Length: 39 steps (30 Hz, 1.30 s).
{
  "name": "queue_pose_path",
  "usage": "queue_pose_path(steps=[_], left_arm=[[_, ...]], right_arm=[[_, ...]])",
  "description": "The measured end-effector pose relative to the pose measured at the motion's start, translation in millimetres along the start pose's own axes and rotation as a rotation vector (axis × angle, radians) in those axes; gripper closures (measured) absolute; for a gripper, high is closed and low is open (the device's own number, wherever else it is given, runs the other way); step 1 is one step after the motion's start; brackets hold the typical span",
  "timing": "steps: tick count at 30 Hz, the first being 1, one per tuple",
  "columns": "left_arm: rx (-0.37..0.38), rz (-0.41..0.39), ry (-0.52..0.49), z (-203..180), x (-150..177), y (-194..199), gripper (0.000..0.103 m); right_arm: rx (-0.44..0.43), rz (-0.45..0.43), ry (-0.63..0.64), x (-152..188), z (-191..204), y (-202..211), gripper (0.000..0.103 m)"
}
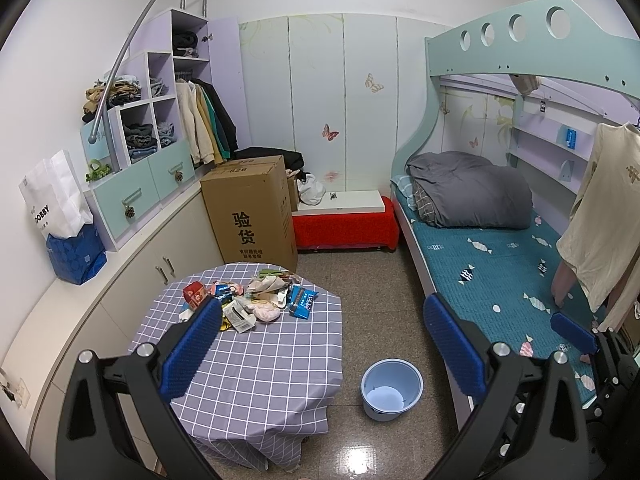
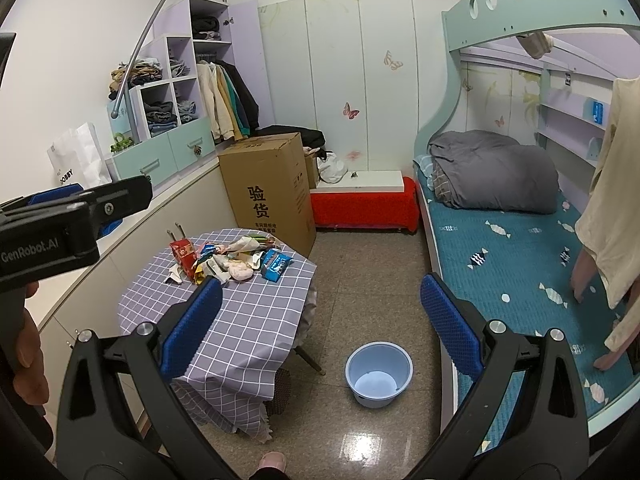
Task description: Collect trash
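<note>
A pile of trash (image 1: 248, 300) lies on a small table with a lilac checked cloth (image 1: 260, 368): a red carton (image 1: 195, 294), a blue wrapper (image 1: 303, 300), crumpled paper and packets. An empty light-blue bucket (image 1: 392, 388) stands on the floor to the right of the table. My left gripper (image 1: 322, 344) is open in the air, short of the pile, holding nothing. My right gripper (image 2: 322, 320) is open too, above the table's near edge, with the trash pile (image 2: 228, 260) ahead on the left and the bucket (image 2: 378, 374) below.
A tall cardboard box (image 1: 252, 208) stands behind the table, with a red-covered bench (image 1: 344, 228) beside it. A bunk bed (image 1: 500, 280) fills the right side, with a cream garment (image 1: 600, 216) hanging over it. A white counter (image 1: 120, 272) runs along the left. A person's foot (image 2: 272, 464) is on the floor.
</note>
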<state>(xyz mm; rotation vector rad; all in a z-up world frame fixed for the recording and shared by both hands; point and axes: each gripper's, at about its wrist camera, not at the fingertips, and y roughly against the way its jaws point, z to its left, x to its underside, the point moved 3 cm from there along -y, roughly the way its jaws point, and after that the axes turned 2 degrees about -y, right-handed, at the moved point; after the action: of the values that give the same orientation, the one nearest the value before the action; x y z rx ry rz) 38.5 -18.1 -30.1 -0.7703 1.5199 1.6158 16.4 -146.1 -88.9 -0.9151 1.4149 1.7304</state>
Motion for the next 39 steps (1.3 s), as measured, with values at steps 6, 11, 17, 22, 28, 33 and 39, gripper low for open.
queue_pose_path(steps=[6, 11, 17, 22, 28, 33, 39], left_arm=[[-0.003, 0.003, -0.002, 1, 3, 1, 0.004], [-0.006, 0.006, -0.002, 1, 4, 1, 0.004], [-0.008, 0.016, -0.003, 2, 7, -2, 0.004], [-0.01, 0.024, -0.004, 2, 6, -6, 0.004], [-0.009, 0.039, -0.003, -1, 4, -12, 0.004], [-0.006, 0.053, -0.007, -2, 5, -19, 0.004], [-0.01, 0.089, -0.013, 1, 11, -31, 0.004]], right_arm=[[-0.006, 0.003, -0.003, 1, 0, 0, 0.006], [-0.014, 0.008, -0.007, 2, -2, -1, 0.006], [-0.018, 0.017, -0.012, 1, -5, -2, 0.006], [-0.019, 0.026, -0.013, 2, -8, -4, 0.006], [-0.017, 0.037, -0.026, 0, -14, -10, 0.006], [-0.017, 0.045, -0.042, 2, -20, -14, 0.006], [-0.027, 0.082, -0.075, 6, -20, -29, 0.006]])
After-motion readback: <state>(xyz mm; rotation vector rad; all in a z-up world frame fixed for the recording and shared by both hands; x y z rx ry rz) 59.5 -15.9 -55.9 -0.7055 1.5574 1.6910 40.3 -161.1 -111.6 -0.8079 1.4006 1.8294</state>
